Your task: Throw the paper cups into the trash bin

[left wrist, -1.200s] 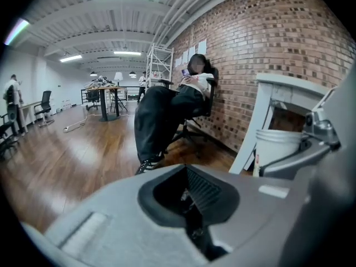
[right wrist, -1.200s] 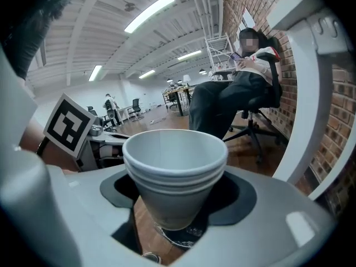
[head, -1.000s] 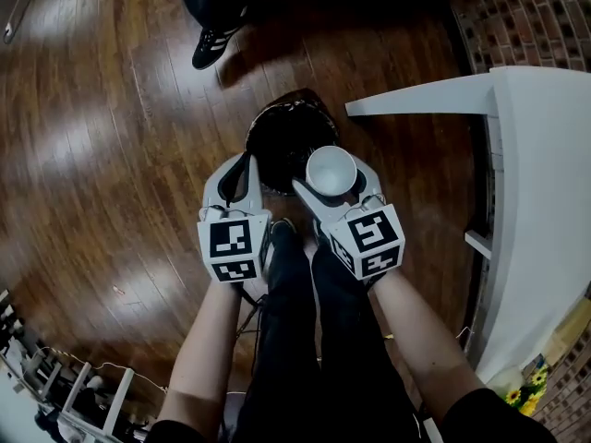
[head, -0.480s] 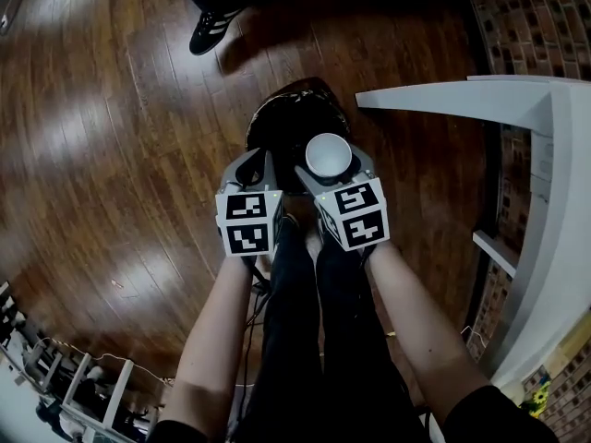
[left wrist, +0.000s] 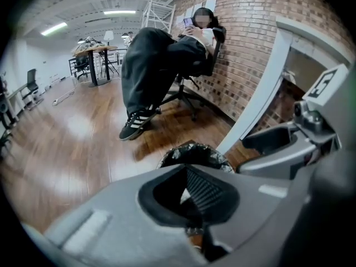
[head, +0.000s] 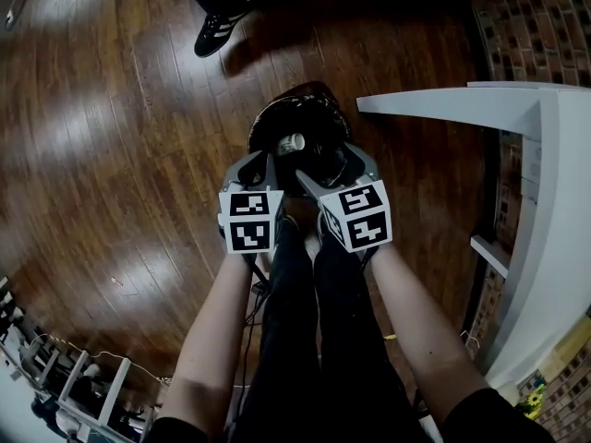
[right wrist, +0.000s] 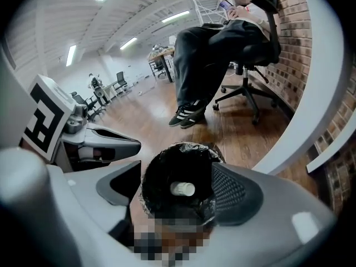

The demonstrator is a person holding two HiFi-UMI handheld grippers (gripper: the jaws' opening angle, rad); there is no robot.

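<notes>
Gone from between the right gripper's [right wrist: 177, 174] jaws is the paper cup [right wrist: 182, 189] they carried a moment ago. Those jaws have just been opening and now stand wide with nothing between them. Below that gap the cup lies on its side inside the trash bin [right wrist: 167, 147], on its black liner. Just beside, the left gripper [left wrist: 189, 202] has its jaws drawn together and empty, above the bin's near rim. Wooden floor [head: 111, 155] surrounds the bin, and a white table [head: 443, 104] stands to the right.
</notes>
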